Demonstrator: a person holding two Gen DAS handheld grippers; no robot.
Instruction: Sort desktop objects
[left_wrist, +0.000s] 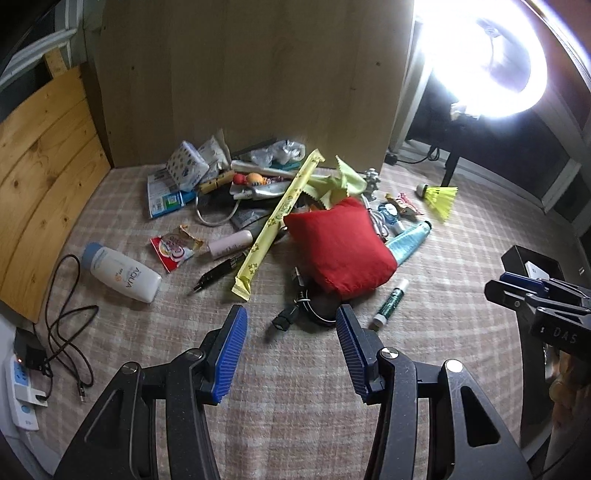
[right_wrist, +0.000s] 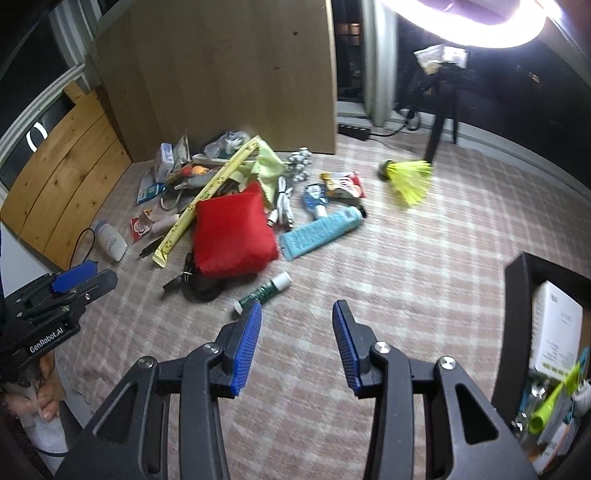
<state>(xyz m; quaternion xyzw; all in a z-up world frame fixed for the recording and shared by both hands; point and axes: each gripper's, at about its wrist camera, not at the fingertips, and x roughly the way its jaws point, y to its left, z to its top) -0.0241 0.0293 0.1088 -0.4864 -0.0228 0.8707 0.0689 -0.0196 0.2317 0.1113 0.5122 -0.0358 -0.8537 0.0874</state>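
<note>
A pile of small objects lies on the checked cloth. A red pouch (left_wrist: 341, 245) (right_wrist: 232, 234) sits in its middle, with a long yellow packet (left_wrist: 277, 218) (right_wrist: 207, 195) to its left. A green glue stick (left_wrist: 389, 302) (right_wrist: 264, 291) and a black cable bundle (left_wrist: 303, 306) (right_wrist: 201, 282) lie nearest. My left gripper (left_wrist: 291, 328) is open and empty, just short of the cable bundle. My right gripper (right_wrist: 297, 321) is open and empty, just right of the glue stick. A black box (right_wrist: 546, 350) at right holds sorted items.
A white lotion bottle (left_wrist: 122, 273), a blue tube (right_wrist: 321, 230) and a yellow shuttlecock (right_wrist: 408, 177) lie around the pile. A wooden panel (left_wrist: 251, 74) stands behind. A power strip (left_wrist: 22, 384) with cables is at left. A ring light (left_wrist: 491, 55) glares at upper right.
</note>
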